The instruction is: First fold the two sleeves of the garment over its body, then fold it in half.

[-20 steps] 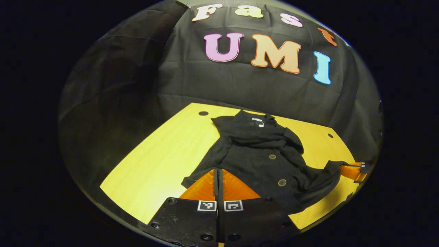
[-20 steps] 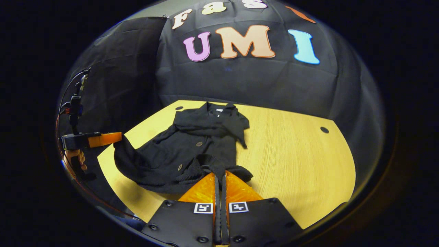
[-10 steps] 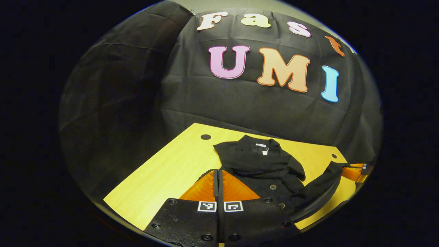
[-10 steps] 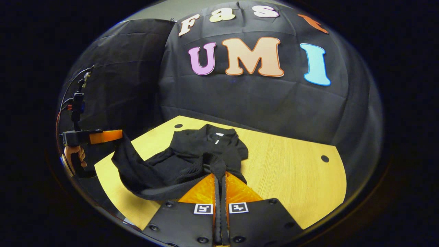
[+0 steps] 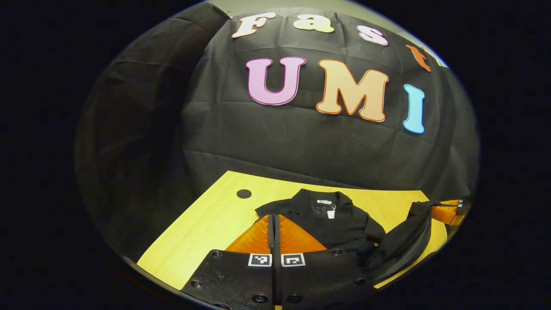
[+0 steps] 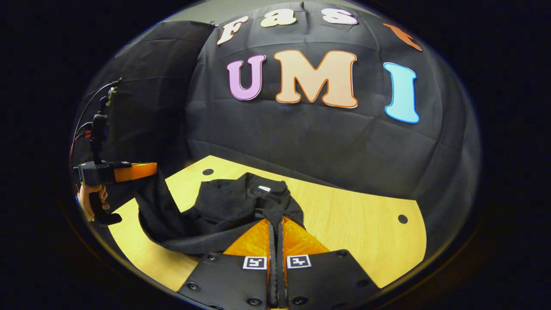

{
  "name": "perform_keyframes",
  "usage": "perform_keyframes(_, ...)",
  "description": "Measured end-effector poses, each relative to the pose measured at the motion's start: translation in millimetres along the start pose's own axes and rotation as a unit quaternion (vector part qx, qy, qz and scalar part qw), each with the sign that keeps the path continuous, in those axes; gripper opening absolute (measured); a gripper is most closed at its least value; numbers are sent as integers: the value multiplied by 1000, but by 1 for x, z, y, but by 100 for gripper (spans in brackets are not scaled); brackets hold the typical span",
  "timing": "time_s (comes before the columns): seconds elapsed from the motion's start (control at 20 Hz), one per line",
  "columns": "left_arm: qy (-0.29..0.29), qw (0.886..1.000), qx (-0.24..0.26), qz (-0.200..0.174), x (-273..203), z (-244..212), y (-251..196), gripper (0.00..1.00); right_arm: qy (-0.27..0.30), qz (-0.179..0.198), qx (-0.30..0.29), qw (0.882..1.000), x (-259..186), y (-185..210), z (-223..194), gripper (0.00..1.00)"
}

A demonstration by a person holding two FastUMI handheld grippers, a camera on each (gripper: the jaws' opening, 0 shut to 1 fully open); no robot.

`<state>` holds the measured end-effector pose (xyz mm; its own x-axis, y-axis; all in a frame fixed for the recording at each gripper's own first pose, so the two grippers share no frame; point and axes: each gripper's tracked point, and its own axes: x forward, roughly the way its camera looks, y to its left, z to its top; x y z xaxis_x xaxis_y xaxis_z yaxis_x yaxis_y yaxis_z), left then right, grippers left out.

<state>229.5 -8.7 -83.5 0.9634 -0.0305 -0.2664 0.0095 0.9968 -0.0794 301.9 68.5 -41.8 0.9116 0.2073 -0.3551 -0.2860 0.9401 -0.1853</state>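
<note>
In the left gripper view, the yellow wooden tabletop (image 5: 206,228) ran from lower left toward the right, with a dark round hole (image 5: 244,193) near its far left corner. The left gripper (image 5: 274,221) had its fingers pressed together with no gap between them, and the black garment (image 5: 331,219) lay just beyond their tips; whether cloth was caught between them could not be told from here. The garment's collar, with a small white label, sat toward the far edge of the tabletop. Farther right, a band of the garment rose off the tabletop to the right gripper (image 5: 447,211), whose fingers held its lower edge at the rim of the view.

In the right gripper view, a hand (image 6: 88,200) at the far left held the left gripper (image 6: 146,170), and the garment (image 6: 224,211) hung from its fingertips in a lifted fold, so cloth was clamped there. The rest of the garment lay bunched on the tabletop (image 6: 357,228), collar away from the camera. The right gripper (image 6: 275,224) had its fingers closed on the garment's hem, which wrapped over their tips. Bare wood stretched to the right, with one hole (image 6: 402,218) near the right edge and another (image 6: 208,172) at the far left. Black cloth walled the booth behind.
</note>
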Motion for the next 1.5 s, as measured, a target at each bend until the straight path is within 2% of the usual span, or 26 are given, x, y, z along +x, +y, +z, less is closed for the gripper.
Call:
perform_keyframes(0.35,-18,999,11,-25,75,33,5,0,1,-30,-8,1000,57,-9,43,2)
perform_keyframes(0.6,2,1000,14,-25,126,26,14,0,18,-64,17,998,107,-28,55,2)
perform_keyframes(0.8,25,999,29,-29,165,3,21,0,41,-76,48,995,144,-38,41,2)
perform_keyframes(1.15,43,998,51,-20,200,-22,17,0,70,-85,79,991,185,-45,14,2)
perform_keyframes(1.3,47,996,69,-18,203,-30,11,0,81,-80,79,990,194,-43,5,9)
perform_keyframes(1.35,48,996,74,-16,205,-31,12,0,84,-78,81,990,193,-41,3,17)
perform_keyframes(1.4,46,996,75,-16,207,-30,14,0,89,-77,83,990,193,-40,0,19)
perform_keyframes(1.45,46,996,72,-21,208,-30,11,2,90,-73,83,990,194,-39,-2,19)
perform_keyframes(1.5,47,996,71,-26,208,-31,9,7,92,-70,82,990,193,-36,-2,23)
